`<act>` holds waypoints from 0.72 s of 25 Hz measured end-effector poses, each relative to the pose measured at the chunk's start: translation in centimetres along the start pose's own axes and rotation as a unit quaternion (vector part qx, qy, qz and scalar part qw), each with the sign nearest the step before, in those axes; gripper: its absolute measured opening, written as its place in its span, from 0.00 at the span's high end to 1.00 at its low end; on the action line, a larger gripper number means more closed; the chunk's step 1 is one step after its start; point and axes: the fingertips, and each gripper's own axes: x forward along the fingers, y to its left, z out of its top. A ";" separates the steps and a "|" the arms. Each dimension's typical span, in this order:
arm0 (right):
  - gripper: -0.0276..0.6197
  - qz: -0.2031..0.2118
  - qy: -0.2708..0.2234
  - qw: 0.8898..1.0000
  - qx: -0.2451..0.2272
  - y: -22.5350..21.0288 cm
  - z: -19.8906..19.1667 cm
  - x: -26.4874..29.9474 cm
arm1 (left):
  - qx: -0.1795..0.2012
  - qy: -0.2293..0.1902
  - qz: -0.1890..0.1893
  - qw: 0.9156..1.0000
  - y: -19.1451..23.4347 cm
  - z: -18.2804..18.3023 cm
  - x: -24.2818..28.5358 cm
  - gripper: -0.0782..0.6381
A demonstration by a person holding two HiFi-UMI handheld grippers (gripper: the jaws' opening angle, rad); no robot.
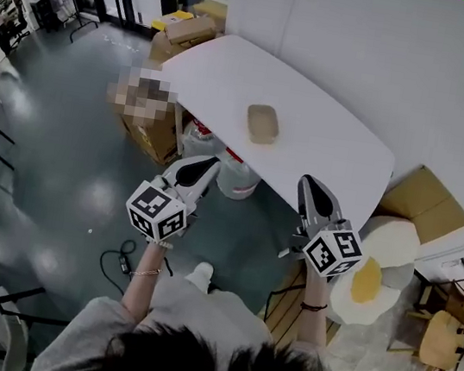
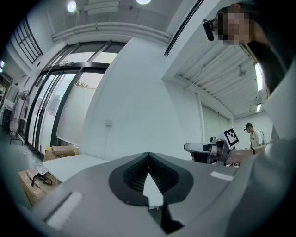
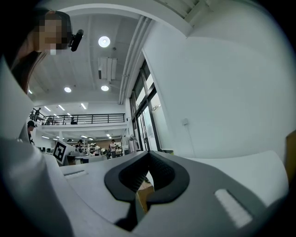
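— Where is the tan tray [image 1: 262, 123] from the two of them?
— On the white table [image 1: 342, 154], ahead of both and between their lines, well apart from either. Its long side runs away from the person.
— Which is nearer?
— The left gripper [image 1: 210, 163], by a shade. The right gripper [image 1: 309, 183] matches it: jaws closed tip to tip, nothing in them.
— And the tray?
— Shallow, round-cornered, apparently empty.

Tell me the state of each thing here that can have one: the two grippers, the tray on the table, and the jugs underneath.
Left gripper: shut, nothing between its jaws, held up near the edge of the table.
Right gripper: shut, nothing between its jaws, held up near the same edge.
Tray: upright on the table, looks empty.
Jugs: standing on the floor, partly under the table.
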 end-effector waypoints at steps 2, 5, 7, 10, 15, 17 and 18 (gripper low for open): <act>0.94 0.001 0.001 1.000 0.006 -0.3 -0.1 0.4 | 0.001 0.001 0.001 1.000 0.2 0.0 0.4 0.90; 0.94 0.001 0.001 1.000 0.012 -0.8 -0.2 1.4 | 0.002 0.000 0.001 1.000 0.8 -0.1 1.0 0.90; 0.94 0.001 0.000 1.000 0.012 -1.3 -0.2 2.2 | 0.000 -0.001 0.000 1.000 1.4 -0.2 1.6 0.90; 0.94 -0.001 -0.001 1.000 0.009 -2.0 -0.2 3.6 | -0.001 -0.003 -0.003 1.000 2.5 0.0 2.8 0.90; 0.94 -0.007 0.001 1.000 0.007 -3.4 -0.3 5.8 | 0.001 -0.004 -0.013 1.000 4.4 0.3 5.2 0.90; 0.94 -0.010 0.001 1.000 0.009 -3.9 -0.5 6.7 | 0.000 -0.002 -0.018 1.000 5.2 0.2 6.0 0.90; 0.94 -0.011 0.001 1.000 0.010 -4.1 -0.6 7.2 | -0.001 -0.001 -0.021 1.000 5.7 0.1 6.4 0.90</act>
